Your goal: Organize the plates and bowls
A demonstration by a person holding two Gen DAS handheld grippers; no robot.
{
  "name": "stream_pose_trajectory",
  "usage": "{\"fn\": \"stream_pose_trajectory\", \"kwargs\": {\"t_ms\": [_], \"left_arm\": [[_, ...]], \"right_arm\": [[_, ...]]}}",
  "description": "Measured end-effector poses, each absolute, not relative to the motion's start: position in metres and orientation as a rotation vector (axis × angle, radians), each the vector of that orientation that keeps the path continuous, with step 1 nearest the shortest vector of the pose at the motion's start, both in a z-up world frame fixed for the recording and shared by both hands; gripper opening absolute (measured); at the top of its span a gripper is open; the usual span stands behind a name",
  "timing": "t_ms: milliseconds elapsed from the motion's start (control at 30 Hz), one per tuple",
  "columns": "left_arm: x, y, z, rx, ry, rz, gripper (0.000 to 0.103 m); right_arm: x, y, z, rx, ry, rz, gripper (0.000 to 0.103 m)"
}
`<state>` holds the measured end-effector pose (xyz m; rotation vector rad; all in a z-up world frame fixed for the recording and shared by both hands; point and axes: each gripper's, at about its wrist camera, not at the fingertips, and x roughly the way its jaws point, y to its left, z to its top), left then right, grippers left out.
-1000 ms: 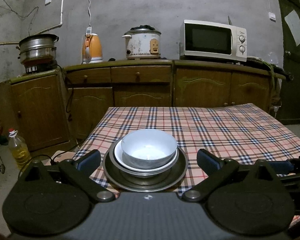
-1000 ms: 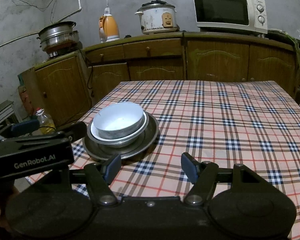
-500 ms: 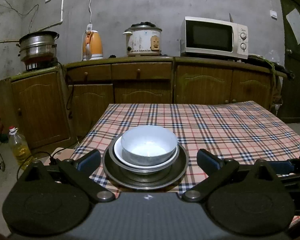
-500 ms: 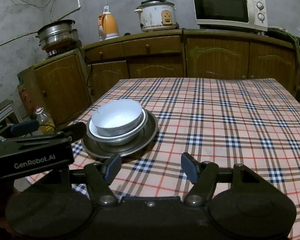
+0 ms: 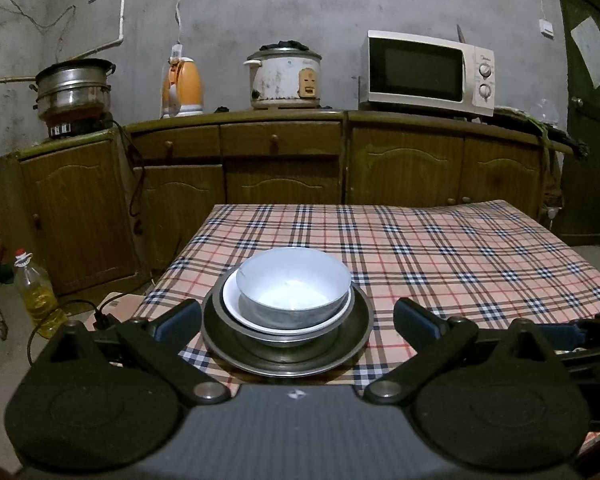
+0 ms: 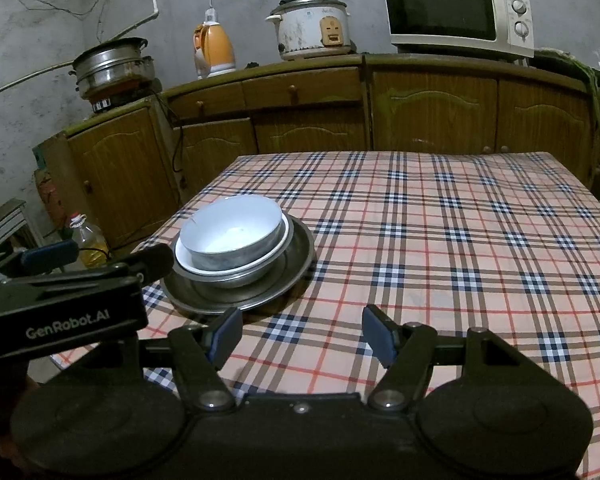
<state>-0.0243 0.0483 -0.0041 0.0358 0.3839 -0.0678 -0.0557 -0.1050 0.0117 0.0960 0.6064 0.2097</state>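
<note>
Checked tabletop (image 6: 440, 240) carries one nested stack; both my claws, left claw (image 5: 296, 320) and right claw (image 6: 302, 338), are spread and empty, so I'd grip the white bowl (image 5: 294, 286) by its rim and lift it straight up

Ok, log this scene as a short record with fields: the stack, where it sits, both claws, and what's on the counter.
stack: white bowl nested in a white plate, in a metal bowl, on a metal plate
location: near left corner of the plaid tablecloth
left claw: open, empty, straddling the stack's near side
right claw: open, empty, over bare cloth right of the stack
counter: steamer pot, orange kettle, rice cooker, microwave
</note>
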Motion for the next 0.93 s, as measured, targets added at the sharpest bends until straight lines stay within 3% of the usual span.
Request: {"fn": "stream_pose_trajectory", "kwargs": {"t_ms": [933], "left_arm": [[-0.019,0.0474,-0.0079,0.015,0.404,-0.079,0.103]], "right_arm": [[-0.0534,-0.1057,0.0055,0.099,0.619,0.208,0.079]]}}
